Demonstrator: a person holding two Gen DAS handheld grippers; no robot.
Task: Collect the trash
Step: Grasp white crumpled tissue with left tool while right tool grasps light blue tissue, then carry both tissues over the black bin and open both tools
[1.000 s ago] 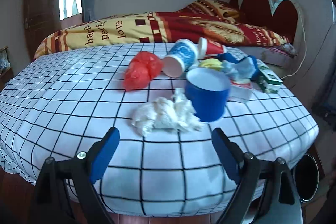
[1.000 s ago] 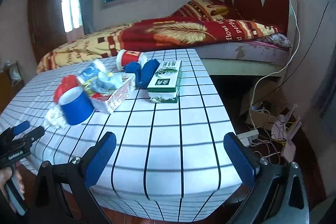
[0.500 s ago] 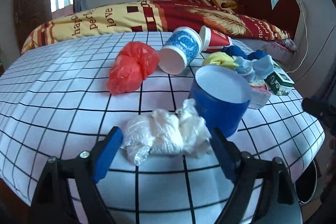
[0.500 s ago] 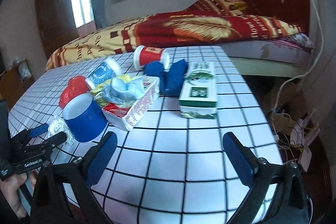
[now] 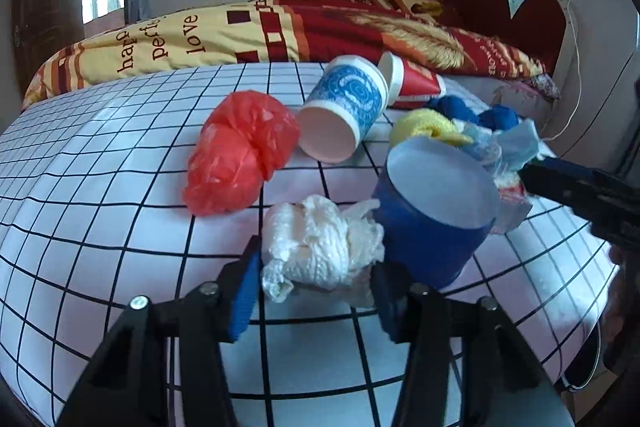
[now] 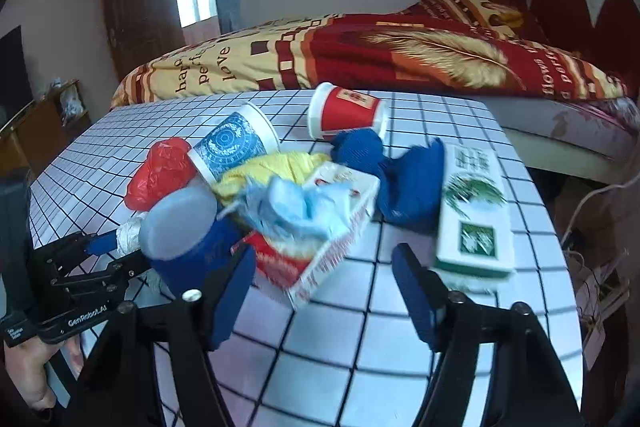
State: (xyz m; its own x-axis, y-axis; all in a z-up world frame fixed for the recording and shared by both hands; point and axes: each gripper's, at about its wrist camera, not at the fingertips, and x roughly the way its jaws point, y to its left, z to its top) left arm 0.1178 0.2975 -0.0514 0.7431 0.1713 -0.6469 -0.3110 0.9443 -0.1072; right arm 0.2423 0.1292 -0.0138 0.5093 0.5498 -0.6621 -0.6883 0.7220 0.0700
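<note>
On the checked tablecloth (image 5: 100,247) lies a white tissue wad (image 5: 320,247). My left gripper (image 5: 316,267) is closing on it, with both blue pads against its sides. Touching the wad stands an upturned blue cup (image 5: 432,219). Behind are a red plastic bag (image 5: 240,159), a blue patterned paper cup (image 5: 344,115) and a red cup (image 5: 412,83), both cups lying down. My right gripper (image 6: 324,255) is closing; the corner of a red-and-white carton (image 6: 328,247) stuffed with pale blue wrap sits between its jaws, untouched by the pads.
A green-and-white box (image 6: 472,219) and a blue cloth (image 6: 400,179) lie right of the carton. A bed with a red and yellow blanket (image 6: 360,59) stands behind the table. Cables (image 6: 600,287) litter the floor at the right. A dark bin (image 5: 580,375) stands below the table's right edge.
Both grippers moved in toward the pile and narrowed. The left jaws came around the tissue wad and squeezed it. The right one swung left to the carton.
</note>
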